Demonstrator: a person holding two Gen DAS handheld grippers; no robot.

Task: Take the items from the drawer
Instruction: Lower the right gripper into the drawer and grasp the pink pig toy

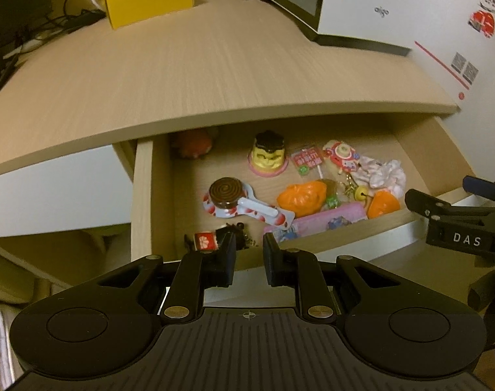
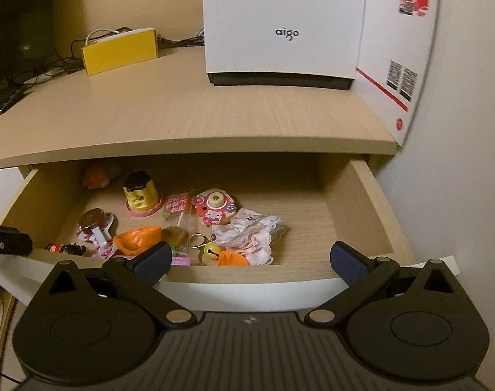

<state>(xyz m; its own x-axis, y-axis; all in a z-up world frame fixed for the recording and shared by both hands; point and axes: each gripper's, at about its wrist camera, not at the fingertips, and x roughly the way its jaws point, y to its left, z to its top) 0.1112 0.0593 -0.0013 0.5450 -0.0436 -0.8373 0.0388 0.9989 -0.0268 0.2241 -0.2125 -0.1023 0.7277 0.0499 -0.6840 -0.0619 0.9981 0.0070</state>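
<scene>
The wooden drawer stands pulled out under the desk top. Inside lie a yellow pudding toy, a chocolate swirl cake on a plate, orange toys, a pink camera toy, a white lacy cloth, a bell keychain and a small red item. My left gripper hovers over the drawer's front left, narrowly open and empty. My right gripper is wide open at the front edge, holding nothing; it also shows as the right gripper at the side.
On the desk top stand a yellow box with cables behind it and a white aigo box at the back right. A dark screen is at the far left. A wall closes the right side.
</scene>
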